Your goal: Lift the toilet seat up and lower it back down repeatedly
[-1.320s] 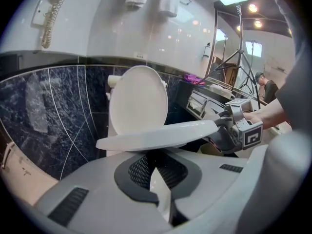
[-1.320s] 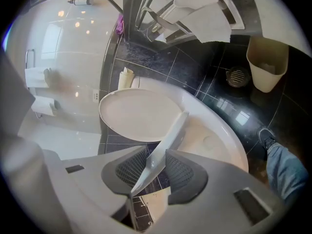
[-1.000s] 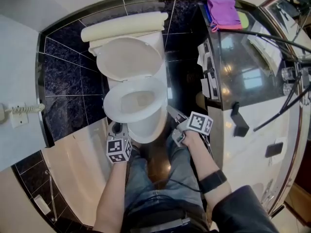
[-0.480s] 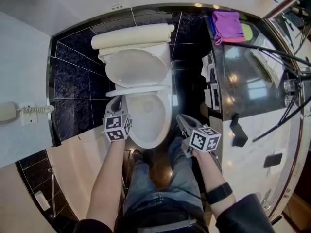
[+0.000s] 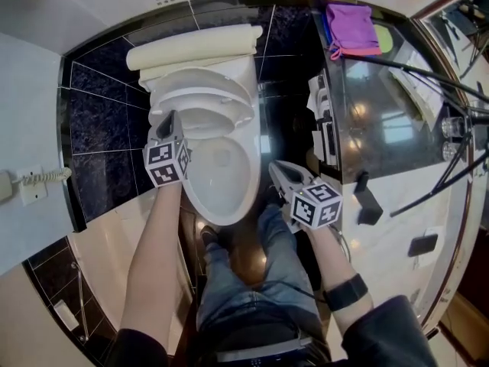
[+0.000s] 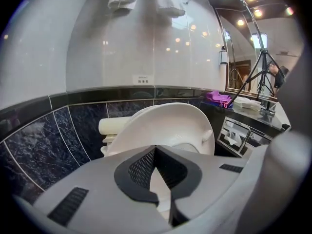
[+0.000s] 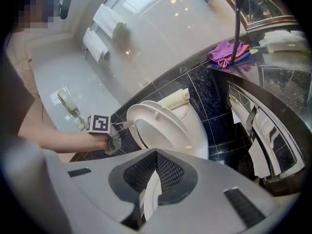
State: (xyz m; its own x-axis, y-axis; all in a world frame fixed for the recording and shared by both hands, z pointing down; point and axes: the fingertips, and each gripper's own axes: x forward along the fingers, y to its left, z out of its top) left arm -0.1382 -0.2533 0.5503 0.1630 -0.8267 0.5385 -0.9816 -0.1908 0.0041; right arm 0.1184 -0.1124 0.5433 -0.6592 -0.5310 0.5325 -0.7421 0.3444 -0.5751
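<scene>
The white toilet seat (image 5: 200, 107) stands raised, tilted back close to the lid (image 5: 200, 82), and the bowl (image 5: 221, 176) lies uncovered. My left gripper (image 5: 170, 118) is at the seat's left edge, jaws shut, with its tip against the rim. The right gripper view shows that tip (image 7: 122, 126) touching the seat (image 7: 161, 130). In the left gripper view the seat's underside (image 6: 165, 126) fills the space just beyond the closed jaws (image 6: 155, 150). My right gripper (image 5: 275, 168) hangs right of the bowl, shut and holding nothing, clear of the toilet.
A dark counter (image 5: 382, 136) runs along the right with a purple cloth (image 5: 350, 17), a tissue holder (image 5: 321, 125) on its side and tripod legs (image 5: 428, 67) across it. A wall phone (image 5: 23, 182) hangs at the left. The person's legs (image 5: 260, 281) stand before the bowl.
The seat has gone from flat on the bowl to nearly upright. My left gripper has travelled from the bowl's front to its left rear with it. The right gripper has lifted and rolled.
</scene>
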